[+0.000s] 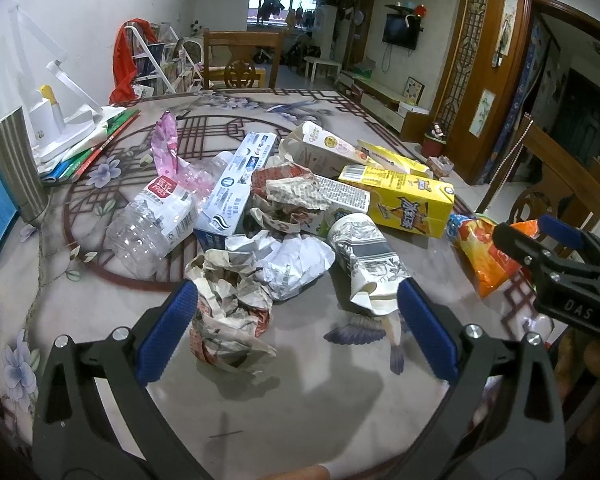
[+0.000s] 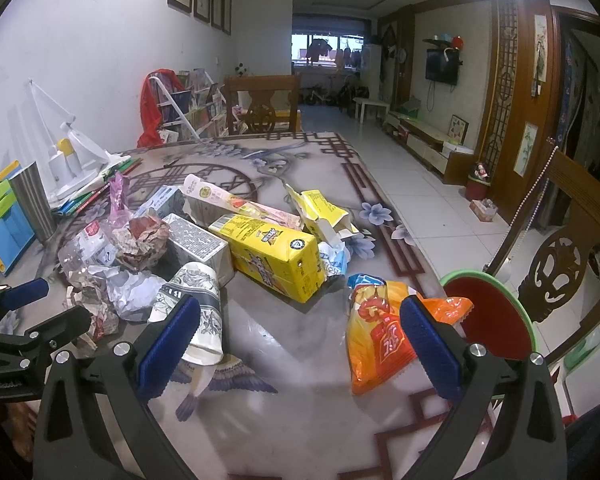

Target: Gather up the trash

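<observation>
A heap of trash lies mid-surface (image 1: 320,380): a crushed clear plastic bottle (image 1: 152,224), crumpled printed paper wads (image 1: 236,296), a flattened patterned paper cup (image 1: 368,260), a yellow drink carton (image 1: 404,200) and, just apart to the right, an orange crinkled snack bag (image 2: 384,336). The left tongs (image 1: 296,328) gape empty before the wads; the right tongs (image 2: 300,336) gape empty beside the bag.

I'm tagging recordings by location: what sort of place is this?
Most likely a home living and dining room: a wall-mounted TV above a low cabinet, carved wooden dining chairs, and a rack of children's books beside the littered table.
</observation>
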`<state>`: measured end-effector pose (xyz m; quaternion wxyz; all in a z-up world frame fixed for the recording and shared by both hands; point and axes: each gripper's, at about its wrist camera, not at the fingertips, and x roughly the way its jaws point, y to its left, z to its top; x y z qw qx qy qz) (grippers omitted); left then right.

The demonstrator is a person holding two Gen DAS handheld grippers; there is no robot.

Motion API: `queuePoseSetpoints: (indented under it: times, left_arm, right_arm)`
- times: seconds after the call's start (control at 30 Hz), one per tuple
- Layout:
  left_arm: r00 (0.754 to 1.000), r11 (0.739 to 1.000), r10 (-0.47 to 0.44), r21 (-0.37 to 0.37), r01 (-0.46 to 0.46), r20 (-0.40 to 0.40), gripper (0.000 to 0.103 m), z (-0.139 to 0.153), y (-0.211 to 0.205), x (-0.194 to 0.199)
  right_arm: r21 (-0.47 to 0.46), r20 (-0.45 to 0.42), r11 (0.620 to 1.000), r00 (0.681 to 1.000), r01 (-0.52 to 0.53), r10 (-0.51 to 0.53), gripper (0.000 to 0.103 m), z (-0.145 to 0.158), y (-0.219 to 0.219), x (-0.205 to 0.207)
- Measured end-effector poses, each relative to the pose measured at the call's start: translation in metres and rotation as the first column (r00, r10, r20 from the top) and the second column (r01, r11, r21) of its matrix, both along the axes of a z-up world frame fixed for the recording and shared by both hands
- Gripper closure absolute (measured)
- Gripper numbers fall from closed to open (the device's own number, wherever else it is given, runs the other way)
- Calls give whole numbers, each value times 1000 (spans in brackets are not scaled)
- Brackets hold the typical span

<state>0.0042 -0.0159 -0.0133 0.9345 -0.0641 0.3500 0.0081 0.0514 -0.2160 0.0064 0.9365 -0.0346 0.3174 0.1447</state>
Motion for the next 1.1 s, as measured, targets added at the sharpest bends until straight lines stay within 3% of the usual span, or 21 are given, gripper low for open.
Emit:
queuePoseSetpoints:
  times: [0.9, 1.1]
  left_arm:
    - [1000, 1000, -9, 0, 9, -19, 5, -3, -5, 0]
    - [999, 999, 14, -39, -17, -52, 5, -1, 11, 3]
  right_arm:
    - [10, 3, 1000, 1000, 10, -11, 7, 1, -9, 0]
    - [27, -28, 998, 998, 53, -53, 7, 1, -27, 10]
